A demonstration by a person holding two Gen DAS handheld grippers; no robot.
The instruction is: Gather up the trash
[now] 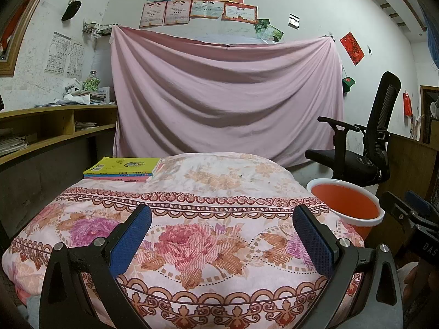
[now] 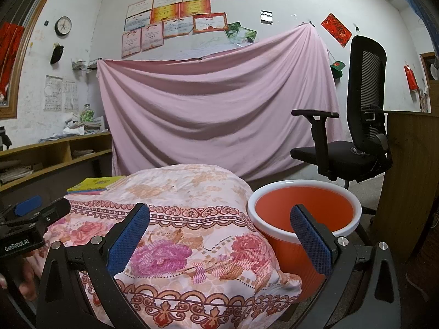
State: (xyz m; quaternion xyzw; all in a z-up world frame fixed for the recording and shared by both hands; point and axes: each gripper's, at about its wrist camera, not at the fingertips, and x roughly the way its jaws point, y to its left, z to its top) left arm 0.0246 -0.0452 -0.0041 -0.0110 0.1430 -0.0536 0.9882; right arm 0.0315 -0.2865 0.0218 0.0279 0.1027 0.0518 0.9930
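- Left wrist view: the fingers [image 1: 131, 235] of the left gripper [image 1: 222, 242] stand wide apart with nothing between them, poised over a flowered quilt [image 1: 192, 219] that covers the tabletop.
- No trash shows anywhere on the quilt here. The orange bucket [image 1: 347, 205] stands just beside the quilt's right edge, and what shows of its inside looks bare. So I judge that either the collecting has not begun or nothing is left; these pictures alone cannot settle it.
- A stack of books [image 1: 123, 170] lies at the far left corner of the quilt, its cover print too small to read. The right gripper [image 1: 411, 213] at the right edge bears the letters "DAS", cut off.
- Right wrist view: the right gripper's fingers [image 2: 310, 241] are also spread wide and hold nothing, one over the quilt and one in front of the bucket's rim.
- The left gripper [image 2: 30, 213] at the left edge reads "GenRobot.AI". The wall certificates [image 2: 175, 19] are illegible.
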